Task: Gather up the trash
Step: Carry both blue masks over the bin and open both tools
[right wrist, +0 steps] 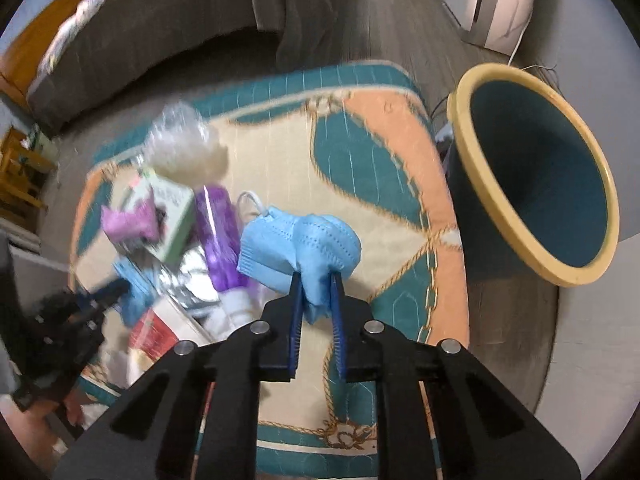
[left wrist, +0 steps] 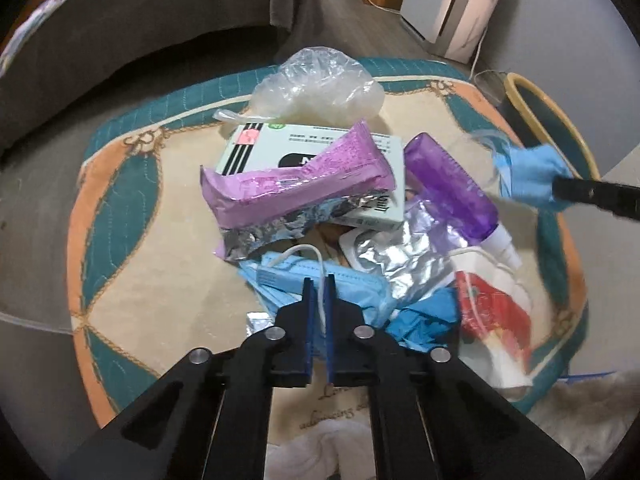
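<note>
A heap of trash lies on a patterned mat: a pink wrapper, a white and green box, a purple bottle, a clear plastic bag, crumpled foil, a red and white pack. My left gripper is shut on the white ear loop of a flat blue face mask at the near side of the heap. My right gripper is shut on a crumpled light blue mask, held above the mat to the right of the heap. The teal bin with a yellow rim stands open at the right.
A grey sofa curves around the far side of the mat. A white appliance with a cable stands on the wooden floor beyond the bin. White fluffy cloth lies at the mat's near right corner. A blue glove lies by the left gripper's fingers.
</note>
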`<state>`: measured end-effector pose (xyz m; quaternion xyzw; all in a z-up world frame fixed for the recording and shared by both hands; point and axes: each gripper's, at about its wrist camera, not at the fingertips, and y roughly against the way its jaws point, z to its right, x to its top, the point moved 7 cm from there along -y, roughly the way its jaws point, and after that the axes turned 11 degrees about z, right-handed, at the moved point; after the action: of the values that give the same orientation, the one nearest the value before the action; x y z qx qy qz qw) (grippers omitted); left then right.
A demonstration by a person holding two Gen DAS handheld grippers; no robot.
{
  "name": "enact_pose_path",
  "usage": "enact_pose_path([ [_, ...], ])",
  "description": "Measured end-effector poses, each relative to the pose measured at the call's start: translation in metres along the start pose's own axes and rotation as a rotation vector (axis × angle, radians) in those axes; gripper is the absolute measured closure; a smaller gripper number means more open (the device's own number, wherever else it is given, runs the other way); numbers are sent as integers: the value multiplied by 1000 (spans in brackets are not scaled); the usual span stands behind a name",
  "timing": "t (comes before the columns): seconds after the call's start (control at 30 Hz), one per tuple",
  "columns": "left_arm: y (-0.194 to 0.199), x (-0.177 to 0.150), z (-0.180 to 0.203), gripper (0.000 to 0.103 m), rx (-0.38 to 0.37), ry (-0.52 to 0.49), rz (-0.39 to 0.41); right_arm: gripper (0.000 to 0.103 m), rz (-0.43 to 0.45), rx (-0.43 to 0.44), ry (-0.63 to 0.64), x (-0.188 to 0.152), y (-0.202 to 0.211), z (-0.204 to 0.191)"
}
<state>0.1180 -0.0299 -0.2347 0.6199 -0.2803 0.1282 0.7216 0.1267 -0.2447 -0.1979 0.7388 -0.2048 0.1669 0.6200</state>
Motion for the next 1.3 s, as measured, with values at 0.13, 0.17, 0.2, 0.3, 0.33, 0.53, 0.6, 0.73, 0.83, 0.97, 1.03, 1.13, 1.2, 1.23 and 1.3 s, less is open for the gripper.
enact_pose_path([
  [0.13,12,11,4,100,5,-16,57,90,58,3,-2,20,16,2],
  [0.17,16,14,5,100,0,-11,74,90,73,2,-2,25,19,3],
  [0.2,20,19,6,100,-4,-7,94,90,88,2,-5,31,22,4],
  [0.3,39,36,9,100,-15,-3,172,90,131,1,3,44,33,5],
  [0.33,47,43,11,100,-17,-11,202,90,145,-1,7,47,37,5],
  [0.53,87,74,26,100,-49,-59,351,90,231,16,30,69,62,-1],
  [0.6,100,83,31,100,-58,-78,387,90,256,17,42,75,72,-1],
  [0.73,126,99,42,100,-82,-101,465,90,294,47,32,87,88,-1],
  [0.83,142,110,47,100,-106,-90,504,90,318,52,33,92,97,2],
  [0.97,156,120,53,100,-116,-102,535,90,334,64,20,97,106,8],
  [1.03,158,121,57,100,-121,-110,544,90,337,62,18,98,107,13],
  [1.13,156,119,64,100,-127,-114,533,90,336,54,10,100,109,20],
  [1.2,152,118,70,100,-128,-130,523,90,336,53,3,100,110,24],
  [1.23,150,117,76,100,-126,-146,519,90,336,51,1,100,110,26],
  [1.3,148,116,85,100,-119,-176,514,90,334,41,8,102,110,30],
])
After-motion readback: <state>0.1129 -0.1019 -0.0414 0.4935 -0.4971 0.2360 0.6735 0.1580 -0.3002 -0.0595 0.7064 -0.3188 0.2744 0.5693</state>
